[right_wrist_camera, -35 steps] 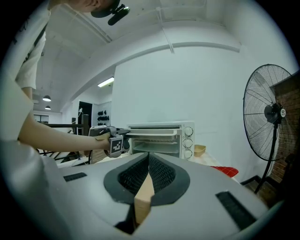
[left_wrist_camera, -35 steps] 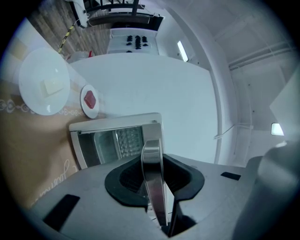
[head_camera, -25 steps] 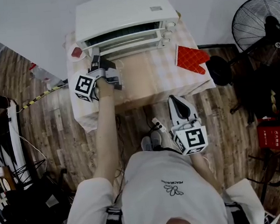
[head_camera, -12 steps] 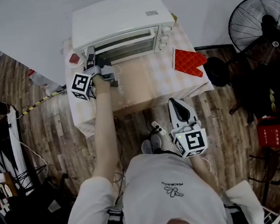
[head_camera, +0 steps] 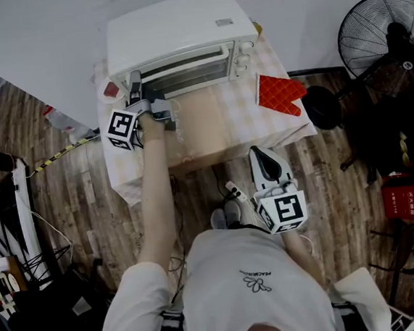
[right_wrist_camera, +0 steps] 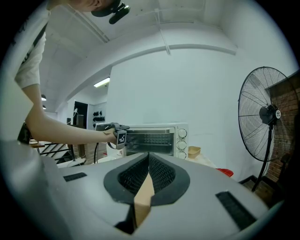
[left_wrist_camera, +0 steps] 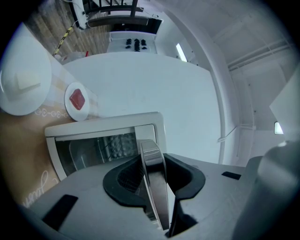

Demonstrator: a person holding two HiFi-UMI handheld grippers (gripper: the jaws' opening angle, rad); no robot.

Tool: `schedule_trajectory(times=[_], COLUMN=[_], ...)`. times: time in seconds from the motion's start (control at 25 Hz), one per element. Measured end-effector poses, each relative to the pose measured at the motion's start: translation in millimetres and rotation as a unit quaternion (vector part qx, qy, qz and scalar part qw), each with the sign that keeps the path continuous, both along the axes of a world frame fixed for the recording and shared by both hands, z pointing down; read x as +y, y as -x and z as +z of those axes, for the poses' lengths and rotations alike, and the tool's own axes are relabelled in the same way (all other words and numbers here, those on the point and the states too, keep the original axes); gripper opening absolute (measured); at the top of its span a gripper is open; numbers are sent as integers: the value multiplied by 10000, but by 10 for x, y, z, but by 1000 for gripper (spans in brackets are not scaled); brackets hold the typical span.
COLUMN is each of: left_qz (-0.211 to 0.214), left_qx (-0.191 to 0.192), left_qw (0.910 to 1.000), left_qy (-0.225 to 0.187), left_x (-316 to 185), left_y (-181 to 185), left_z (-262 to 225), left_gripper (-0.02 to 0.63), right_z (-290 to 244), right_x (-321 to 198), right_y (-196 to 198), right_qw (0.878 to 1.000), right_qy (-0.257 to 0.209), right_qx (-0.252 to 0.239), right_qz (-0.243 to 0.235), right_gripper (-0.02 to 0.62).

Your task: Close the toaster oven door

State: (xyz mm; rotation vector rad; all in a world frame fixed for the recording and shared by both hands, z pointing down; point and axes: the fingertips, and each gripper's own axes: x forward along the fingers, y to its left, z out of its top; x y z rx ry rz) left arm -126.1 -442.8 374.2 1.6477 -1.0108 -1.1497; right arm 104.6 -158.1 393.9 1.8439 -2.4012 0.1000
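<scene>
**Release without tugging the door open again**

Left tool [head_camera: 136, 84] sits at the left end of the oven's front. Its jaws are opening with the shiny door handle [left_wrist_camera: 151, 154] between them, and a dark gap shows along one side of the bar. The door [left_wrist_camera: 93, 147] looks upright against the toaster oven [head_camera: 172, 26], which stands at the back of the desk [head_camera: 217, 124].

The best course, I judge, is to check that the door's top edge sits flush, let both pads clear the bar, then back straight out. A hooked pad could swing the door down. Right tool [head_camera: 262, 152], jaws together and empty, hangs off the desk's near edge, well apart.
</scene>
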Motion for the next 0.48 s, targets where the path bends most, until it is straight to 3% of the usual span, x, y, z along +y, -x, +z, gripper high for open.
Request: schedule_trajectory(times=[0.48], left_qz=[127], left_qx=[-465], left_qw=[9988], left_qy=[81], left_x=[135], left_y=[-32], left_z=[-27], left_gripper=[162], right_z=[-7], right_x=[111], right_y=[62], right_qw=[9999], right_qy=[17], right_qx=[-42], right_qz=[-123], right_gripper=[9])
